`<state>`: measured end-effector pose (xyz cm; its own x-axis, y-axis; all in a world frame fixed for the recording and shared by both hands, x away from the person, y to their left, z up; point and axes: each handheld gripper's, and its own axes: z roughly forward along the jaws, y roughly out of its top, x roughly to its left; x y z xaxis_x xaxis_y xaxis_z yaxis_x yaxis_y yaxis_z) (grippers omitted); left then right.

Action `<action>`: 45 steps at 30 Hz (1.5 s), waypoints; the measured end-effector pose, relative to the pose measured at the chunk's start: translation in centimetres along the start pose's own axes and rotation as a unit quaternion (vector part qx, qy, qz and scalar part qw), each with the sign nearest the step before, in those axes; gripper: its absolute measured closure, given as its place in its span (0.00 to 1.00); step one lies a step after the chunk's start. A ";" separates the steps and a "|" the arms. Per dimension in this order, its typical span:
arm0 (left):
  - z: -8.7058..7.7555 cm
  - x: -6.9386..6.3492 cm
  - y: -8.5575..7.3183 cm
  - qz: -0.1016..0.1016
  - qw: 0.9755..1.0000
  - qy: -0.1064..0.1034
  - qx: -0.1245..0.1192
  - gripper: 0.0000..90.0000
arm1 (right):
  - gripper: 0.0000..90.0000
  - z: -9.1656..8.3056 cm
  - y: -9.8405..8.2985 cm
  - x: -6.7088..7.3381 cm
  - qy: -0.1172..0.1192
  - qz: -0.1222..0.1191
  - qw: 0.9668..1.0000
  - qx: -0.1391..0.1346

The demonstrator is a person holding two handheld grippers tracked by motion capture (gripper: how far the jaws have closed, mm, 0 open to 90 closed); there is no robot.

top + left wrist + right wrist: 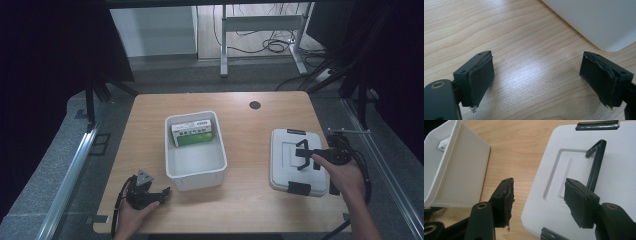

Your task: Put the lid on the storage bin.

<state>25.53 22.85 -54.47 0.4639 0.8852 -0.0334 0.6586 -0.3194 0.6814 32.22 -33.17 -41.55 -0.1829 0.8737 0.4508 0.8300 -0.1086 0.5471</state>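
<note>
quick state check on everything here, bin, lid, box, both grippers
bin: open, upright on the table, no lid on it
lid: off the bin, flat on the table to its right, black handle raised
box: green and white, inside the bin, leaning on its far wall
left gripper: open, holding nothing, low over bare table near the bin's corner
right gripper: open, holding nothing, above the lid by the handle

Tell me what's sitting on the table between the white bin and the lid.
Nothing: in the high view, bare wooden table separates the white bin from the lid. The right gripper view shows the same bare strip.
</note>
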 end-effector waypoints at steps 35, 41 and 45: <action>0.0 0.0 0.0 0.000 1.000 0.000 0.000 0.13 | 0.49 1.8 3.8 -2.9 -0.062 0.044 0.994 0.078; 0.0 0.0 0.0 0.000 1.000 0.000 0.000 0.13 | 0.53 2.5 4.3 -3.9 -0.075 0.047 0.991 0.102; 0.0 0.0 0.0 0.000 1.000 0.000 0.000 0.13 | 0.57 3.1 4.6 -4.4 -0.076 0.055 0.988 0.119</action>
<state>25.53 22.85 -54.47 0.4634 0.8855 -0.0333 0.6591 -0.3193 0.6809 38.45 -36.03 -43.25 -0.0180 0.9259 0.3773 0.9445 -0.1081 0.3102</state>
